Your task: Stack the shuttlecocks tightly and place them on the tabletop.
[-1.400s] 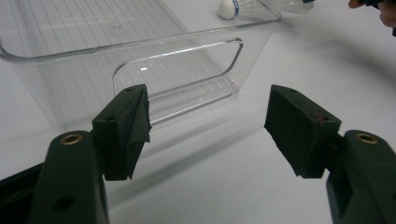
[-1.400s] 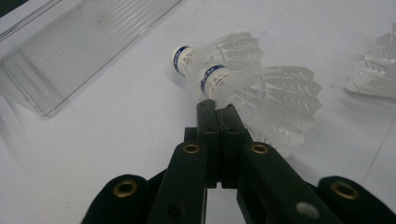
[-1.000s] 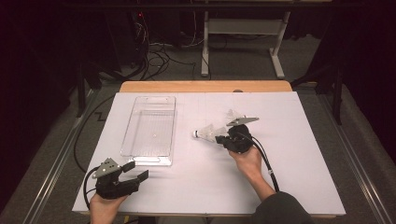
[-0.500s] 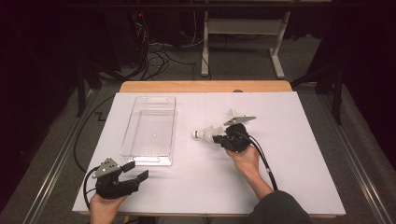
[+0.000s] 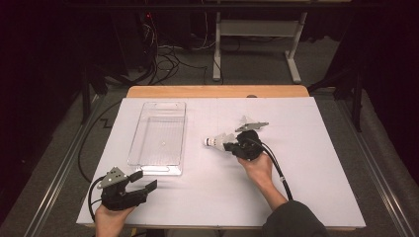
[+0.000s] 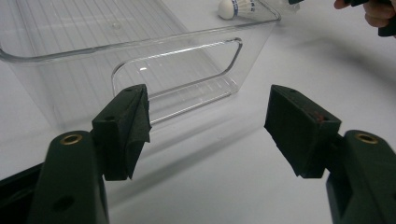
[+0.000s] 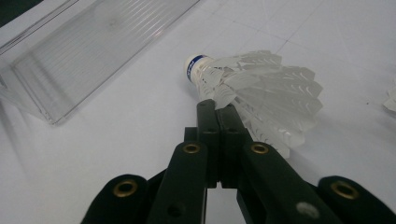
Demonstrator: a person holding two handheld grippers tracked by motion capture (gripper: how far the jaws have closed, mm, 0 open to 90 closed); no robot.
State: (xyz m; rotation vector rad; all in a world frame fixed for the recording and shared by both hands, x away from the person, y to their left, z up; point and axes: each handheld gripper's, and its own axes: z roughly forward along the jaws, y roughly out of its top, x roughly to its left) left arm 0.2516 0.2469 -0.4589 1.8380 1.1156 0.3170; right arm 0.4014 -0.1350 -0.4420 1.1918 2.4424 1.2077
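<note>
A white feathered shuttlecock with a blue-banded cork tip (image 5: pixel 217 141) is pinched at the edge of its feather skirt by the right gripper (image 5: pixel 232 144), whose black jaws are pressed together on the feathers; in the right gripper view the shuttlecock (image 7: pixel 252 88) is seen lying on its side, cork pointing away toward the bin. It is held near the middle of the table, just right of the clear rectangular plastic bin (image 5: pixel 159 138), with a bare strip of white sheet left between cork and bin wall. The left gripper (image 5: pixel 141 181) is kept low at the near left corner, its jaws spread wide with nothing between them, the pads (image 6: pixel 130 126) being aimed at the bin's near end wall and its handle cut-out (image 6: pixel 180 77). The bin's near edge is seen just beyond the left gripper, apart from it.

Wide open room is left on the white sheet-covered table (image 5: pixel 321 163) to the right of and in front of the right hand (image 5: pixel 257 168); the far strip behind the bin is bare too. A small white scrap is glimpsed at the right border of the right gripper view (image 7: pixel 390 100). A band of pale wood (image 5: pixel 217 92) is exposed along the table's far edge. Beyond it, a grey carpeted floor with tangled cables (image 5: pixel 163 54) and a white desk frame (image 5: pixel 257 29) is seen in a dark room
</note>
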